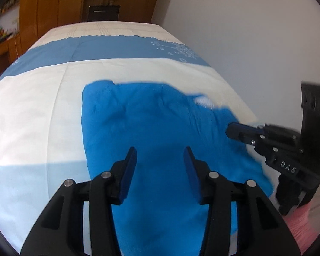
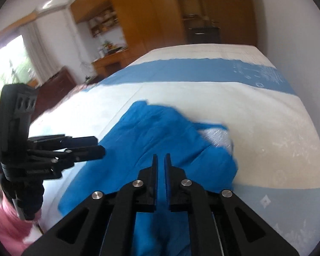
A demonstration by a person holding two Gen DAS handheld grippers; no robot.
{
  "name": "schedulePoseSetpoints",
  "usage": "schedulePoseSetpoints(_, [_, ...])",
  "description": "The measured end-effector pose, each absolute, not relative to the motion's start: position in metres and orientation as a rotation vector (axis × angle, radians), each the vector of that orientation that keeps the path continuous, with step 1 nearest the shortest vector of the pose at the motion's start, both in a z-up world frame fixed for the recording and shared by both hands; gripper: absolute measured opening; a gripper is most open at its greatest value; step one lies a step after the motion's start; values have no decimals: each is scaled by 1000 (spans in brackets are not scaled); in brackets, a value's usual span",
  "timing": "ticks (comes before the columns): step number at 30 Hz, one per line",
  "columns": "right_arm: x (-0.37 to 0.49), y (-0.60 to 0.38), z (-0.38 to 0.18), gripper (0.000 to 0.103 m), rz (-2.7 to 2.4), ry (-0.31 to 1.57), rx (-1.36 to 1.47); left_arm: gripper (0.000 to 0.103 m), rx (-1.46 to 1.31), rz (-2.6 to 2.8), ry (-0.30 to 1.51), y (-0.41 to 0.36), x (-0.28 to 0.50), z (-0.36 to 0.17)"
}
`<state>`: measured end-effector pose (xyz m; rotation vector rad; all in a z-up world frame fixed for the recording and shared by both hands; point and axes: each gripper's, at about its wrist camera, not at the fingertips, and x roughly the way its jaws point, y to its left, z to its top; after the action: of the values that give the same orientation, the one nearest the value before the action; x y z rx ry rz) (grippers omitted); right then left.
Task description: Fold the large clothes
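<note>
A bright blue garment [image 1: 151, 123] lies crumpled on the bed, with a pale patch [image 2: 217, 137] near its far right corner. My left gripper [image 1: 161, 160] hovers over the garment's near part, its jaws open and nothing pinched between the blue pads. In the right wrist view it shows from the side [image 2: 99, 147] at the garment's [image 2: 160, 128] left edge. My right gripper [image 2: 161, 160] is over the garment's middle with only a thin slit between its fingers and no cloth seen in it. From the left wrist view the right gripper [image 1: 230, 130] is at the garment's right edge.
The bed cover [image 1: 42, 117] is white with broad blue bands. A plain wall [image 1: 245, 42] runs along the bed's right side. Wooden wardrobes [image 1: 53, 4] and shelves [image 2: 104, 23] stand beyond the far end. A pink sleeve [image 2: 6, 224] shows beside the left gripper.
</note>
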<state>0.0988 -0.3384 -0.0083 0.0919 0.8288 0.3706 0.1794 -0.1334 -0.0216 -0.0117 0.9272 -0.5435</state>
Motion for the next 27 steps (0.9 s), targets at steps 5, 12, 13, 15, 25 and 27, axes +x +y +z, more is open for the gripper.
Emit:
schedulePoseSetpoints(5, [101, -347, -48, 6, 333, 895, 147, 47, 0, -553, 937, -127, 175, -59])
schedulePoseSetpoints(12, [101, -352, -67, 5, 330, 865, 197, 47, -5, -526, 924, -132, 171, -76])
schedulePoseSetpoints(13, [101, -353, -64, 5, 333, 863, 209, 46, -16, -524, 928, -130, 172, -73])
schedulePoseSetpoints(15, [100, -355, -55, 7, 347, 859, 230, 45, -29, -520, 932, -127, 169, -66])
schedulePoseSetpoints(25, [83, -372, -15, 33, 341, 764, 251, 58, -43, -411, 858, -78, 158, -28])
schedulePoseSetpoints(27, [83, -375, -13, 37, 328, 760, 256, 59, -44, -406, 858, -74, 156, -26])
